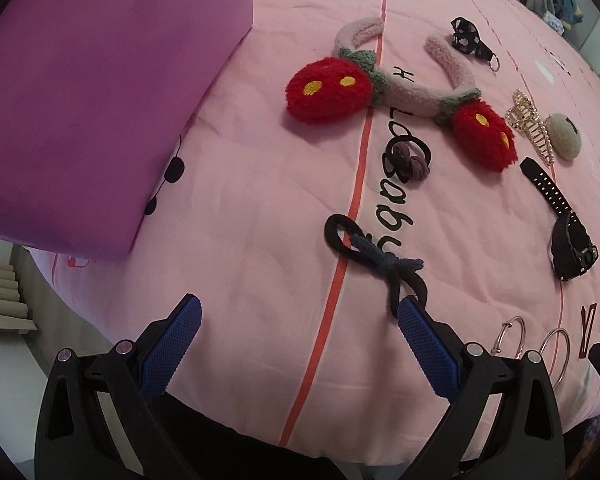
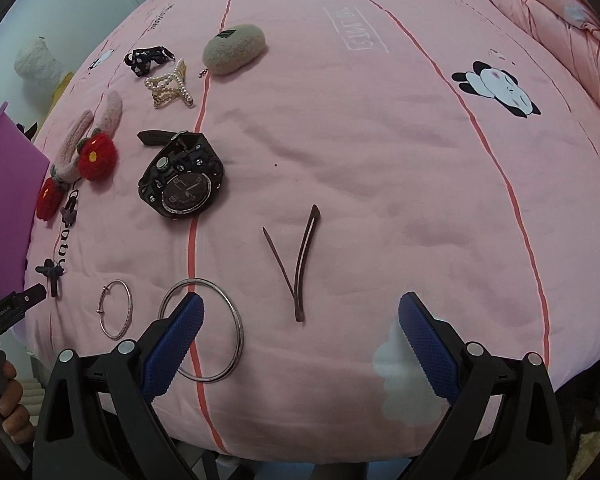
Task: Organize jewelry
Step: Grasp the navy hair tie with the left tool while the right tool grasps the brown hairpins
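The right claw [image 2: 300,316] is spread wide and empty over the bed [image 2: 380,140]; the hairpin [image 2: 296,268] lies between its tips, long axis pointing away. The left claw [image 1: 300,316], likewise released, hovers beside the hair tie [image 1: 380,260].

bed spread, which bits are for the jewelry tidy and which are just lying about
For the job:
- black watch
- large bangle and thin bracelet
- pearl claw clip
- brown hair clip
- strawberry headband
- knotted hair ties
- purple box, the likely container

Just lying about:
- pink bedsheet
- folded quilt
- white plush toy
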Tool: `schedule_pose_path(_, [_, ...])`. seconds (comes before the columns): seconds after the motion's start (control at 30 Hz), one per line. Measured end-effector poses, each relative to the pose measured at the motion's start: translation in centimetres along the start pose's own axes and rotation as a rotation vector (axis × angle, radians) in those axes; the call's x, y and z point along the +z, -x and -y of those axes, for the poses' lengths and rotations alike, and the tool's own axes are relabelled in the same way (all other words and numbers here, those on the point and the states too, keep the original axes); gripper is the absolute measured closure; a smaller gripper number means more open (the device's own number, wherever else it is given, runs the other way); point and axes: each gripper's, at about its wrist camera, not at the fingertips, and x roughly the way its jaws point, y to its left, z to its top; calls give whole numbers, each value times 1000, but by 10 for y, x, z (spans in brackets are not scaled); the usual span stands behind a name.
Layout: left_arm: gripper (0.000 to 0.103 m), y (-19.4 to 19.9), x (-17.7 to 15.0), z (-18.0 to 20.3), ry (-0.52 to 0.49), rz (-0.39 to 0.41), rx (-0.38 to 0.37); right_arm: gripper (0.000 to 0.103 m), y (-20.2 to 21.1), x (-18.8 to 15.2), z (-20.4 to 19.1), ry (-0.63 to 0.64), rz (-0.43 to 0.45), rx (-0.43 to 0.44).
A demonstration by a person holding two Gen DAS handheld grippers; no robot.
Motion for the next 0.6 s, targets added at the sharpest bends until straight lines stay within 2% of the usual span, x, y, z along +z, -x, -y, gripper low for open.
schedule_pose_path(0.2, [6, -7, 4, 13, -38, 9, 11, 9, -4, 2, -1, 13, 1, -9])
schedule_pose_path(0.37, [6, -13, 9, 14, -34, -5, 19, 10, -11, 5, -2, 17, -24, -21])
schedule_pose_path(0.43, [6, -10, 8, 15, -36, 0, 10, 10, -5, 3, -2, 15, -8, -11])
schedule_pose_path(0.6, [6, -13, 8, 20, -45, 3, 20, 10, -6, 3, -2, 33, 1, -54])
